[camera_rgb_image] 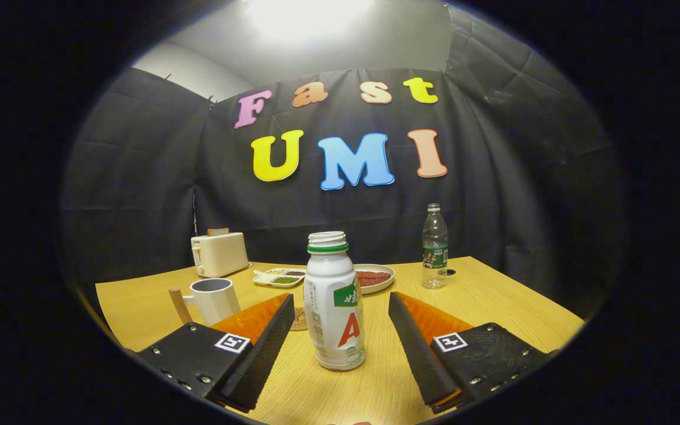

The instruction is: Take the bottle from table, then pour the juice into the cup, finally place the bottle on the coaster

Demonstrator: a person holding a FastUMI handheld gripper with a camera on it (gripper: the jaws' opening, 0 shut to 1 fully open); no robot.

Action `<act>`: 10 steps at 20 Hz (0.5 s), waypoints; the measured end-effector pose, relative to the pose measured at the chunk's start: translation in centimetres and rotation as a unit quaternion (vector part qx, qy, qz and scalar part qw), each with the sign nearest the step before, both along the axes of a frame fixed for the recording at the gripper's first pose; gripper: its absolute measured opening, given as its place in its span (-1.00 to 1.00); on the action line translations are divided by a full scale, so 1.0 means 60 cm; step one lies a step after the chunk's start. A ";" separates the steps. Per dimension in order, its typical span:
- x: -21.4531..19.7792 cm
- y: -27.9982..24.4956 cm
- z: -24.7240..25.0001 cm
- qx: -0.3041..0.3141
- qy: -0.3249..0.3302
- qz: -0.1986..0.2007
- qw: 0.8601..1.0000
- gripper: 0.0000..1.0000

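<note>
A white juice bottle (334, 307) with a green neck band and no cap stands upright on the wooden table (511, 307), between my two fingers. My gripper (341, 319) is open, with a gap on each side of the bottle and neither finger touching it. A white cup (213, 299) with a wooden handle stands beyond the left finger. A round brown coaster (299, 319) lies flat between the cup and the bottle, partly hidden behind the left finger and the bottle.
At the back left of the table stands a cream toaster (219, 254). A small divided dish (281, 277) and a round plate (374, 277) with reddish food lie behind the juice bottle. A clear water bottle (434, 248) stands at the back right.
</note>
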State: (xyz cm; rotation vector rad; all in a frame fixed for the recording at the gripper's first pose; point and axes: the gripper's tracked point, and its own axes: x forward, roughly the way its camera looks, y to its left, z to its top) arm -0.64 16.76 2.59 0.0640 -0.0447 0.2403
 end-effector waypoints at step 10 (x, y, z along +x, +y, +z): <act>0.075 0.036 -0.040 -0.015 0.034 -0.023 0.999 0.93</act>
